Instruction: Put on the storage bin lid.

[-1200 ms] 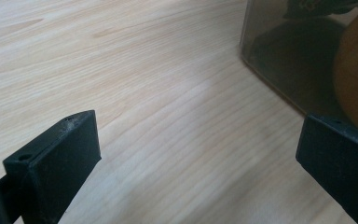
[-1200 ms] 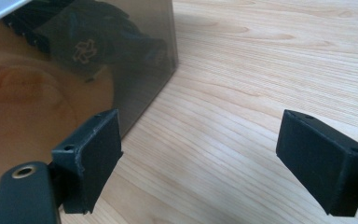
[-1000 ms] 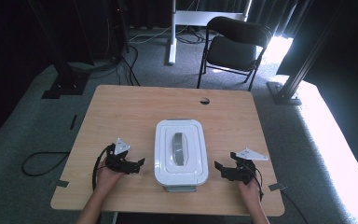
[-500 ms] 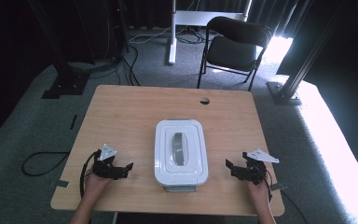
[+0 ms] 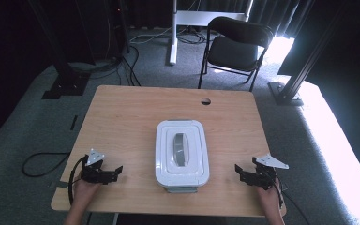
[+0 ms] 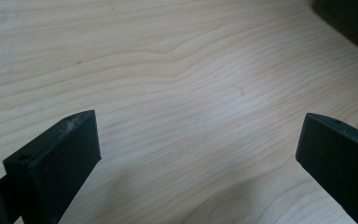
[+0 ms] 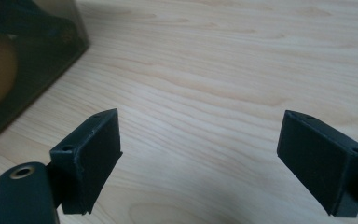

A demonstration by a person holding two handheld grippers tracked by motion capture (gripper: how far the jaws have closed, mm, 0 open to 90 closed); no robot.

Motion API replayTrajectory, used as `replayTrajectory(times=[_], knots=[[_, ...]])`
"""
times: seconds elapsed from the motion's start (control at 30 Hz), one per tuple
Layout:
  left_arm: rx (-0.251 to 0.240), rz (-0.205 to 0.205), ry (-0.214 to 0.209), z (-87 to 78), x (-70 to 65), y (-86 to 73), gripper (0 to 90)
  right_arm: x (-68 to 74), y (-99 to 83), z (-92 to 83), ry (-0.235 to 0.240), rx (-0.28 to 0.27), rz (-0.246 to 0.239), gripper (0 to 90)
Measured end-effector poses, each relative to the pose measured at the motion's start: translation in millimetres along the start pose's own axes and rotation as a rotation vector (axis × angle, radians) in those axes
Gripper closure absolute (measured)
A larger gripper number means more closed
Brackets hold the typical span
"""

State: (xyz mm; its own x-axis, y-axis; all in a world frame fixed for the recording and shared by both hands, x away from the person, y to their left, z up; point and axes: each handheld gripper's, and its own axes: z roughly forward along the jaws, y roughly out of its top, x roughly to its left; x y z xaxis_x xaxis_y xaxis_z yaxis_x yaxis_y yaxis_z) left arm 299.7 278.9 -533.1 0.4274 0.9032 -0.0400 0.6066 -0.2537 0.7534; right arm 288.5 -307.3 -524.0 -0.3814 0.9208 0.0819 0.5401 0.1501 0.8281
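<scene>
A: What's there?
B: 1 white rectangular plastic lidded box [image 5: 182, 153] with a grey handle, mid-table; 2 black two-jaw grippers.
A: Their jaws?
B: Left gripper [image 5: 116, 171] and right gripper [image 5: 240, 173] both gape, empty.
A: Changes?
B: Both have slid outward, farther from the box.

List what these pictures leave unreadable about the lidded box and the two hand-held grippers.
- Box contents: in the high view the white lid covers the box; in the right gripper view its dark wall shows something orange, too blurred to identify.
- Lid latches: too small in the high view.
- Person's forearms: cut off by the bottom edge behind the left hand-held gripper and right hand-held gripper.
</scene>
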Motion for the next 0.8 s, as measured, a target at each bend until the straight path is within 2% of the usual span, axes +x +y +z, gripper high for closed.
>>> replayTrajectory(times=[0.23, 0.43, 0.6, 0.67, 0.73, 0.8], knots=[[0.016, -0.032, 0.038, -8.9, 10.1, -10.8, 0.2, -11.3, -8.4, -0.8, -0.034, 0.014, 0.047, 13.0], [0.023, -0.074, 0.077, -18.8, 17.6, -20.3, 0.1, -14.9, -15.0, 2.2, -0.09, 0.039, 0.079, 13.0], [0.036, -0.096, 0.129, -25.6, 20.1, -27.4, 0.1, -16.7, -18.5, 3.3, -0.124, 0.047, 0.107, 13.0], [0.023, -0.118, 0.143, -28.8, 22.5, -28.7, 0.2, -17.3, -19.8, 4.4, -0.141, 0.049, 0.106, 12.9], [0.016, -0.145, 0.177, -32.0, 25.4, -30.0, 0.1, -18.4, -21.6, 5.8, -0.161, 0.056, 0.098, 12.6], [0.009, -0.167, 0.215, -34.2, 27.4, -31.3, 0.2, -20.0, -22.2, 6.2, -0.172, 0.064, 0.11, 12.6]])
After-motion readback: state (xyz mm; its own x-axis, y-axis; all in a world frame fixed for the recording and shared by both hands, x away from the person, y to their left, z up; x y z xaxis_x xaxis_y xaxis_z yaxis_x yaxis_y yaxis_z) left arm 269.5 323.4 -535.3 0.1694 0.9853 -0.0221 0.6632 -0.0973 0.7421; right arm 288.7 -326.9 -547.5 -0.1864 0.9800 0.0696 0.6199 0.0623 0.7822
